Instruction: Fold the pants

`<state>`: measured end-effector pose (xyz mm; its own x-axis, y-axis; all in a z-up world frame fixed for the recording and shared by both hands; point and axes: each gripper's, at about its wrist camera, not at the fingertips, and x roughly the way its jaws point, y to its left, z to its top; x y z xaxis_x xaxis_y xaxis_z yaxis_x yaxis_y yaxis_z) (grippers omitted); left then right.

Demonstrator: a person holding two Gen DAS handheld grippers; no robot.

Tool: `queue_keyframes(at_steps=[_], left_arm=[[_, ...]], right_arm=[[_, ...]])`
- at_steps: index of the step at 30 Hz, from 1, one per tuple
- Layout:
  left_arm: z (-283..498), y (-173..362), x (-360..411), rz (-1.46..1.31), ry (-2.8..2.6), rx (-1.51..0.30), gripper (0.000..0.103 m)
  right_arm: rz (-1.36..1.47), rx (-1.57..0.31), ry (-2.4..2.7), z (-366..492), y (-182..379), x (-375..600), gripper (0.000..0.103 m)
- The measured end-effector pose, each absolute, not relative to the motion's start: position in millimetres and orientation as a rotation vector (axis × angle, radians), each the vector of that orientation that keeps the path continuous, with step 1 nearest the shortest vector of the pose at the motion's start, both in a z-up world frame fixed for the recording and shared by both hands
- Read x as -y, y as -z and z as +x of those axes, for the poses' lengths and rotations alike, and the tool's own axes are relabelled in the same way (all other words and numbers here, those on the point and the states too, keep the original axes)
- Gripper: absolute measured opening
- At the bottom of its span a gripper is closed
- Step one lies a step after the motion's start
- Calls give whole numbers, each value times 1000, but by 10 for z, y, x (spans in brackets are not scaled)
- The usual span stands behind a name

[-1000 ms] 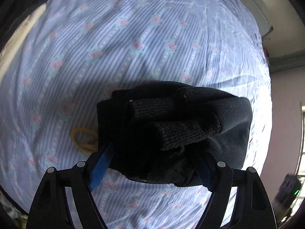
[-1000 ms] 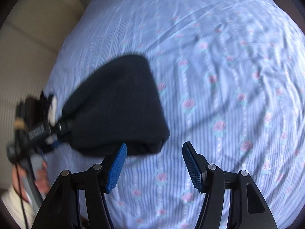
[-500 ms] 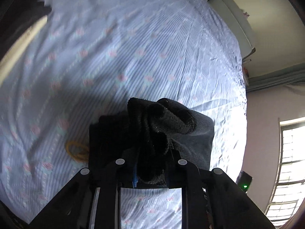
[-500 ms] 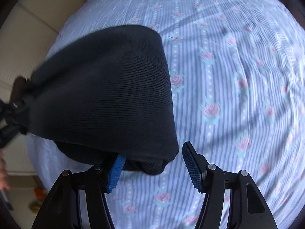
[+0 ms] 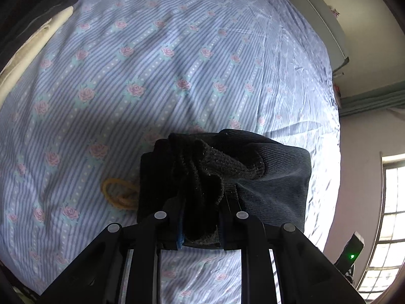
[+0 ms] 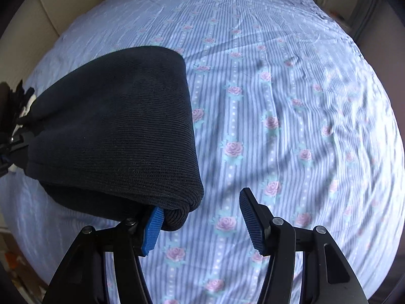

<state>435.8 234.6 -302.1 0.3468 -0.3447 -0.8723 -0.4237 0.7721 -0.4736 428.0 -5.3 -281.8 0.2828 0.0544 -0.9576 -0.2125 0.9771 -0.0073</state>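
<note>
1. The left gripper [image 5: 201, 217] has its jaws pressed together on a bunched wad of the black ribbed pants [image 5: 227, 174], pinching the cloth between the blue pads.
2. The folded bundle of pants hangs from that grip just above the bed sheet [image 5: 157, 76], near the sheet's right edge in the left wrist view.
3. A yellow rubber band [image 5: 120, 193] lies on the sheet just beside the bundle's left side, partly tucked under its edge.
4. The right gripper [image 6: 200, 220] is spread wide with nothing between its fingers.
5. In the right wrist view the pants [image 6: 114, 131] cover the left part of the sheet [image 6: 291, 114]; the rolled lower fold overlaps the left blue pad [image 6: 152, 230], and whether they touch I cannot tell.
6. Dark and cream cloth [image 5: 33, 25] lies at the sheet's far left corner.
</note>
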Motion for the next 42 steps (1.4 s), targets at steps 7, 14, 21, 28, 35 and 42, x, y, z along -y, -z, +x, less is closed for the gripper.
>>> queue_keyframes(at_steps=[7, 14, 21, 28, 35, 42], left_arm=[[4333, 3175, -2464, -685, -84, -1277, 21], [4347, 3122, -2341, -573, -14, -1296, 24], [4353, 3177, -2486, -524, 33, -1348, 59], [4294, 3253, -2614, -613, 85, -1344, 64], [4310, 3360, -2607, -730, 107, -1334, 67], [4345, 3498, -2619, -791, 124, -1347, 73]], right_arm=[[-133, -1362, -364, 4255, 2624, 15, 58], [12, -1260, -469, 4367, 2163, 166, 60], [158, -1309, -467, 4909, 2556, 58, 60], [163, -1386, -465, 4988, 2888, -42, 60], [161, -1399, -455, 5018, 2999, -66, 61], [164, -1404, -450, 5042, 3071, -84, 67]])
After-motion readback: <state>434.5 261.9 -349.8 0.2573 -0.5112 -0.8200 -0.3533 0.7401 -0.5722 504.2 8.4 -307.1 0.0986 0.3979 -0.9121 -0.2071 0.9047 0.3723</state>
